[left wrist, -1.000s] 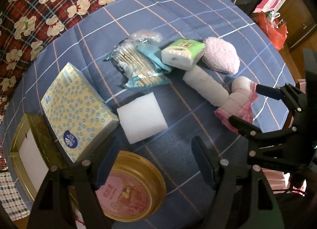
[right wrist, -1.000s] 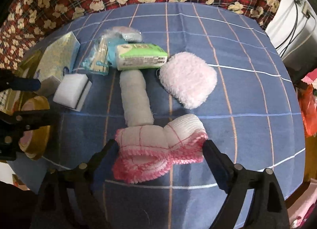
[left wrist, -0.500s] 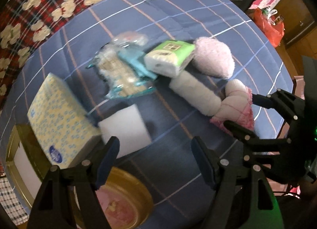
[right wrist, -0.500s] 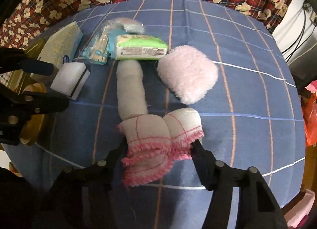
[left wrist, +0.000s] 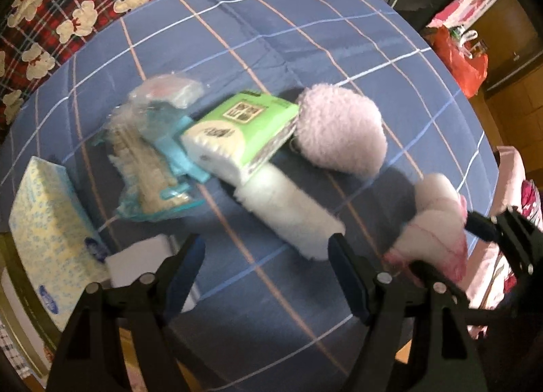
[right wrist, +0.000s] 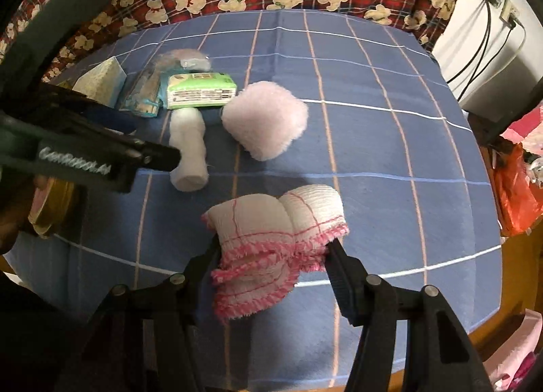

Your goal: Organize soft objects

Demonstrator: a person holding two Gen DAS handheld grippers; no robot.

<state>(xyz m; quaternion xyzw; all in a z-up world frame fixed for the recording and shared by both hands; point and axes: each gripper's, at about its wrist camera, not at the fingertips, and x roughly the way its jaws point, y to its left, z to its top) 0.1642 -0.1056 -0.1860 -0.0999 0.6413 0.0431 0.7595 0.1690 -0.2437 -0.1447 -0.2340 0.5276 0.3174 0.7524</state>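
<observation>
My right gripper [right wrist: 271, 249] is shut on a folded white cloth with pink fringe [right wrist: 275, 222] and holds it just above the blue checked tablecloth; the cloth also shows in the left wrist view [left wrist: 437, 225]. My left gripper [left wrist: 266, 253] is open and empty, hovering over a white rolled towel [left wrist: 292, 208], which also shows in the right wrist view [right wrist: 188, 151]. A fluffy pink puff [left wrist: 339, 134] [right wrist: 266, 120] lies beyond it, beside a green tissue pack [left wrist: 241, 130] [right wrist: 200, 90].
A bag of cotton swabs [left wrist: 149, 161], a yellow tissue box [left wrist: 44, 232] and a white sponge [left wrist: 142, 259] lie at the left. A gold tin [right wrist: 51, 202] sits near the table's left edge. The table edge [right wrist: 441, 334] is close in front.
My right gripper closed on the fringed cloth and lifted it. My left gripper moved forward and right, from over the sponge toward the rolled towel.
</observation>
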